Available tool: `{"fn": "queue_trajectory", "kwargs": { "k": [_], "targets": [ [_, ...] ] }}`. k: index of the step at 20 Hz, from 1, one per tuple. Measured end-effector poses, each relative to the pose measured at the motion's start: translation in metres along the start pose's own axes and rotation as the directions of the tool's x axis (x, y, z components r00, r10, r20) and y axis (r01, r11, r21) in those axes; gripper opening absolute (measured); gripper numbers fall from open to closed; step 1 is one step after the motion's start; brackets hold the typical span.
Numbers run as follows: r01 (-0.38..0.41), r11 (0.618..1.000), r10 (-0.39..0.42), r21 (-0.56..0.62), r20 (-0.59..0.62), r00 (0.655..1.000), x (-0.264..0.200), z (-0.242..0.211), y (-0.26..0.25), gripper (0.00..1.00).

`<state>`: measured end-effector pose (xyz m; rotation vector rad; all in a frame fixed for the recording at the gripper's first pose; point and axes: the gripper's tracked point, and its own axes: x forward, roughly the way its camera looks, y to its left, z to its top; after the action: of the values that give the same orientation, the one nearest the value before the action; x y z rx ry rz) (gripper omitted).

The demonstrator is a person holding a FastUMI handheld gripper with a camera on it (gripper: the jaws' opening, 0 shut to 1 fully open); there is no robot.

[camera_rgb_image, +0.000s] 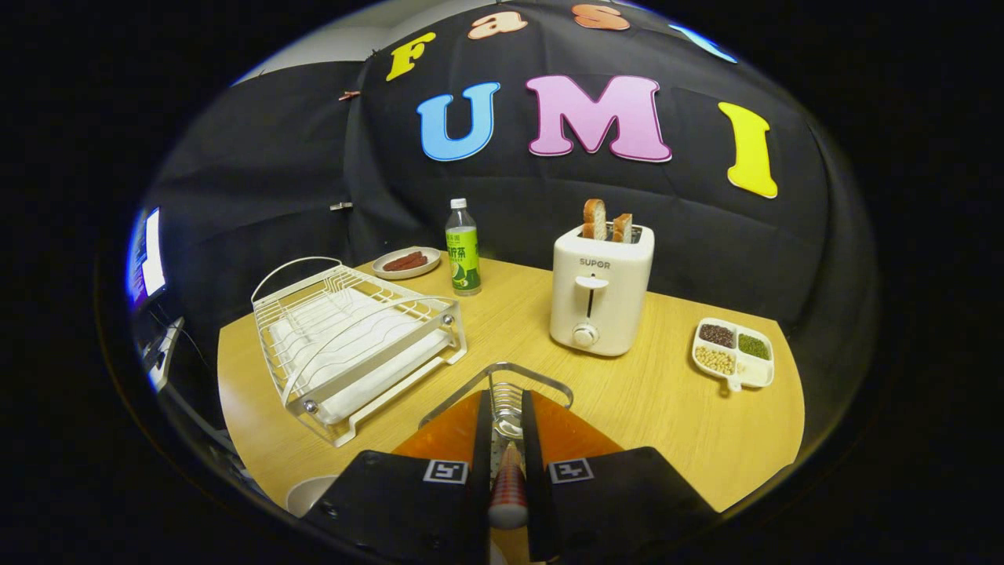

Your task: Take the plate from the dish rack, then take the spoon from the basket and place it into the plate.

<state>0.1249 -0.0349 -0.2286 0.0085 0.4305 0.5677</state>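
Observation:
My gripper [507, 404] is shut on the spoon [508, 486]. Its striped handle lies between the two fingers and its metal bowl points ahead, over the wire basket [502, 370] just under the fingertips. The white dish rack [357, 337] stands to the left beyond the fingers, with no plate in its slots. Low on the left, beside the gripper's body, a white plate [307, 493] shows part of its rim on the table; the rest is hidden by the gripper.
A white toaster [600, 290] with two bread slices stands ahead right. A green-labelled bottle [463, 247] and a small dish of sausages [406, 262] sit at the back. A divided tray of beans [733, 353] lies far right. A monitor [145, 255] stands off the table's left.

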Motion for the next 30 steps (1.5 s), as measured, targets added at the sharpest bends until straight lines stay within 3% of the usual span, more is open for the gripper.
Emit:
{"fn": "queue_trajectory", "kwargs": {
  "k": [7, 14, 20, 30],
  "targets": [
    [-0.034, 0.999, 0.034, 0.002, 0.067, 0.997, -0.035, 0.047, 0.008, 0.23],
    [-0.168, 0.985, 0.162, 0.047, 0.122, 0.979, -0.086, 0.09, 0.04, 0.22],
    [-0.263, 0.965, 0.261, 0.018, 0.072, 0.963, -0.119, 0.068, 0.069, 0.22],
    [-0.329, 0.944, 0.325, -0.009, -0.123, 0.938, -0.12, -0.037, 0.099, 0.23]
  ]
}}
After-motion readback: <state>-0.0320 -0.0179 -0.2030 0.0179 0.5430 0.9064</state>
